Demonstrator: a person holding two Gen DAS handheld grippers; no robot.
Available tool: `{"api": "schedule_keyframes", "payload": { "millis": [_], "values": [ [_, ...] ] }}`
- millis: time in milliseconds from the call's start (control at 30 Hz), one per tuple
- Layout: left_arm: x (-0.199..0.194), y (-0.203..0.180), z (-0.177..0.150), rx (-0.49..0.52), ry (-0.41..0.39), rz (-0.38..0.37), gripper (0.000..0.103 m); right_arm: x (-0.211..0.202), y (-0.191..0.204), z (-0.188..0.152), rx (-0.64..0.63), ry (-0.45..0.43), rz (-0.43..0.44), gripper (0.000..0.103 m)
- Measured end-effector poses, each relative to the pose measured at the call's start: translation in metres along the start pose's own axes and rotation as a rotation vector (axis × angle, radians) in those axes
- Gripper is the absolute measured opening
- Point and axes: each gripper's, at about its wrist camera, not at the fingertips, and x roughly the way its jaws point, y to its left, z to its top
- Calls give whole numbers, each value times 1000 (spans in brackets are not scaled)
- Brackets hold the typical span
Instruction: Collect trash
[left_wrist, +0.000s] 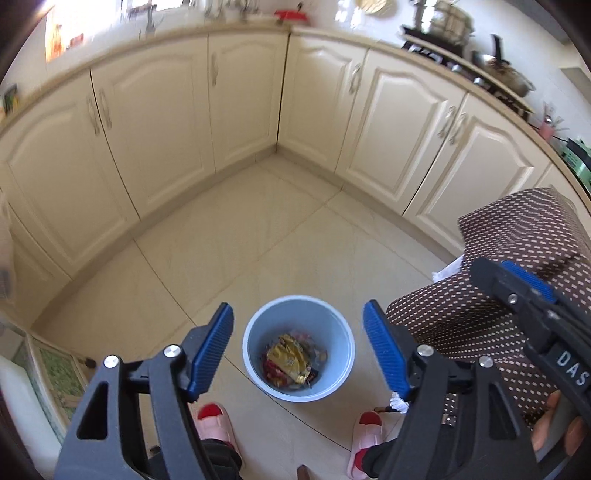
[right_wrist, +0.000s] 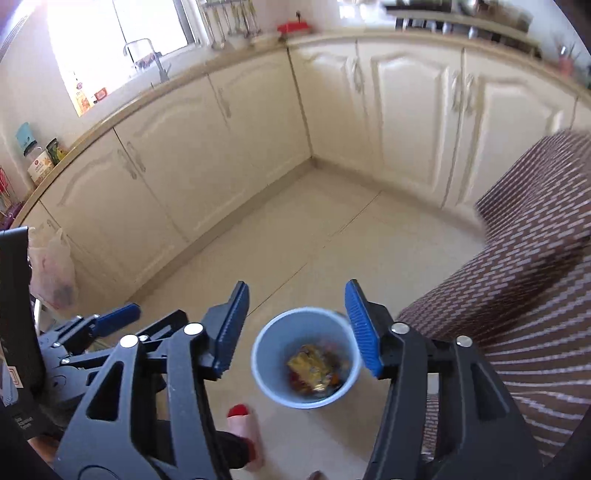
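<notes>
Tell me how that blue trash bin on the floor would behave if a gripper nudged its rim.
The bin looks like thin plastic, holding only a few wrappers, so probably light. It narrows toward the base, so a rim push might tip it. On smooth floor tiles it may simply slide.

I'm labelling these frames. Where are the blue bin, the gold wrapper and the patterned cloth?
Blue bin (left_wrist: 255, 332): left wrist view, inner wall on its left side.
Gold wrapper (left_wrist: 290, 356): left wrist view, middle of the foil, inside the bin.
Patterned cloth (right_wrist: 517, 295): right wrist view, middle of the fabric.
</notes>
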Motion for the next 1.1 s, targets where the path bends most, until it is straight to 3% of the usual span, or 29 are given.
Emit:
{"api": "schedule_keyframes", "payload": {
  "millis": [233,433,600,833,1100],
  "values": [
    [-110,-48,-14,91,-186,-22,81,-120,-10,-12,-33,-163,-104,68],
    [-204,-87,-42,171,-324,-71,82,-232,-19,-41,-21,-313,-176,77],
    [-275,-114,-68,218,-447,-98,91,-317,-25,-67,-8,-433,-231,83],
    [-353,-136,-96,243,-590,-142,94,-397,-23,-94,-21,-572,-307,88],
    [-401,-156,-122,272,-676,-165,94,-441,-24,-114,-26,-657,-354,90]
  ]
}}
